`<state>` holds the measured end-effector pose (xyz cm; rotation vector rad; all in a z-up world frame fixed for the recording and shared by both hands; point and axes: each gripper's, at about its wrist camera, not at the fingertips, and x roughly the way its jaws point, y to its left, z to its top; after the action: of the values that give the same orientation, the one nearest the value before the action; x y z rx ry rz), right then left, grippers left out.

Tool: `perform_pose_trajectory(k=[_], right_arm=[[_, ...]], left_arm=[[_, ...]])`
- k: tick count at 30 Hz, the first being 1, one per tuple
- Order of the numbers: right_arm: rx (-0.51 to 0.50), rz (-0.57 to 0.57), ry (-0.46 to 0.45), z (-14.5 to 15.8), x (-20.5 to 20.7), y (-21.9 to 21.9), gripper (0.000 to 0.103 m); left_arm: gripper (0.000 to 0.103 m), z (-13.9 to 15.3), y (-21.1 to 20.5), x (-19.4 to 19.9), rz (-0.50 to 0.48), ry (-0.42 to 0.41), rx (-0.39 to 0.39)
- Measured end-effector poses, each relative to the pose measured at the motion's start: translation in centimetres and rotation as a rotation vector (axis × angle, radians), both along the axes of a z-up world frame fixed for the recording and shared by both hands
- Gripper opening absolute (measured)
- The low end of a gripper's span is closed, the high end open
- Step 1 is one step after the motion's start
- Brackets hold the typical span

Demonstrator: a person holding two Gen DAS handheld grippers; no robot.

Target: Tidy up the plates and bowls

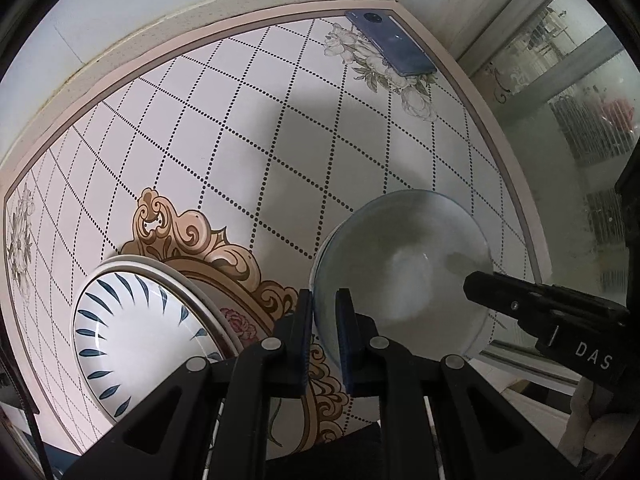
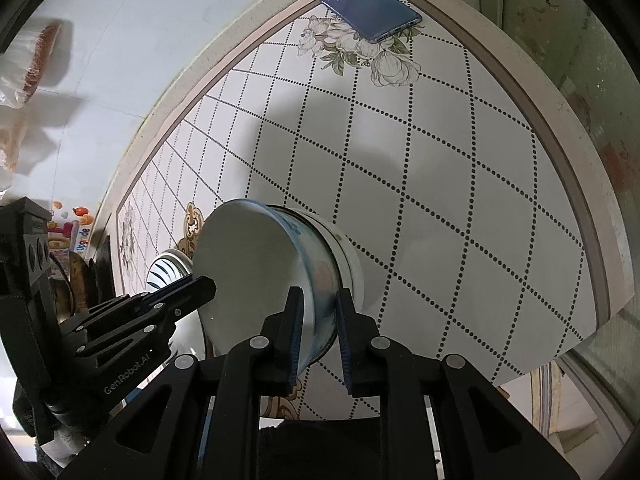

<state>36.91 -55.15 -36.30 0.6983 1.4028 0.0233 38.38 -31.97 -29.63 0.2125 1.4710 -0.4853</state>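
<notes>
Bowls sit at the near end of a table (image 1: 240,128) whose top is white with a grid of dotted black diagonal lines, grey flower prints at the corners and a tan scrollwork medallion in the middle, all framed by a pale beige border. A clear glass bowl (image 1: 404,272) is pinched at its near rim by the left gripper (image 1: 323,312), whose jaws are closed tight on the thin glass. In the right wrist view it reads as a pale bowl nested in a white cup-like vessel (image 2: 344,256); the right gripper (image 2: 318,312) has that wall between its jaws, but whether the pads press on it I cannot tell. A white bowl with dark blue leaf strokes (image 1: 140,336) rests on a plate left of the glass one, apart from it. A blue phone (image 1: 390,42) lies face down at the table's far corner. Beyond the table stand a plain pale wall and, to the right, a glass-paned door.
</notes>
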Motion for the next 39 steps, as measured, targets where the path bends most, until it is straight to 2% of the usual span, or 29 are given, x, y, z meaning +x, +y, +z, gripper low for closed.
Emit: perform_pose_trajectory(k=[4,8,9,11,16,17,18,20,22,25,26,27,28,34,39], right_arm=[[-0.008,-0.011,0.006,0.9,-0.7,-0.2,0.022],[-0.085,0.008,-0.015,3.5,-1.6,0.2,0.043],[-0.104,0.016,-0.025,4.5,-1.9,0.5,0.045],[-0.151,0.025,-0.045,6.5,-2.6,1.0,0.061],[-0.225,0.038,-0.098,10.8,-4.3,2.3,0.075],[-0.226,0.038,-0.108,11.4,-4.6,2.5,0.079],[-0.226,0.036,-0.123,12.1,-4.9,2.8,0.081],[-0.239,0.035,-0.135,13.1,-5.5,3.1,0.087],[-0.259,0.028,-0.145,14.1,-6.1,3.4,0.091],[-0.267,0.016,-0.166,15.4,-6.8,3.5,0.094],[-0.270,0.011,-0.172,15.7,-6.9,3.4,0.095],[-0.279,0.006,-0.178,16.2,-7.1,3.4,0.095],[-0.285,0.004,-0.182,16.4,-7.2,3.3,0.096],[-0.305,-0.012,-0.210,17.7,-7.6,2.5,0.097],[-0.295,-0.001,-0.207,16.2,-6.7,2.3,0.098]], left_arm=[[0.011,2.0,0.6,-0.3,0.008,-0.018,-0.021],[0.011,5.5,1.6,-1.4,-0.005,-0.065,-0.037],[0.014,6.4,1.9,-1.7,-0.007,-0.084,-0.039],[0.022,7.9,2.6,-2.2,-0.012,-0.112,-0.046],[0.030,10.8,4.3,-3.3,-0.009,-0.140,-0.088],[0.035,11.2,4.6,-3.4,-0.005,-0.143,-0.093],[0.048,11.5,4.8,-3.5,-0.004,-0.147,-0.096],[0.067,12.2,5.2,-3.7,-0.001,-0.154,-0.109],[0.073,12.7,5.5,-4.0,0.003,-0.162,-0.118],[0.074,13.4,6.0,-4.2,0.015,-0.162,-0.132],[0.078,13.5,6.0,-4.3,0.013,-0.163,-0.134],[0.088,13.7,6.0,-4.4,0.013,-0.161,-0.137],[0.090,13.8,6.1,-4.5,0.018,-0.160,-0.143],[0.091,14.1,5.8,-4.3,0.020,-0.179,-0.157],[0.091,11.8,5.2,-3.0,0.024,-0.177,-0.144]])
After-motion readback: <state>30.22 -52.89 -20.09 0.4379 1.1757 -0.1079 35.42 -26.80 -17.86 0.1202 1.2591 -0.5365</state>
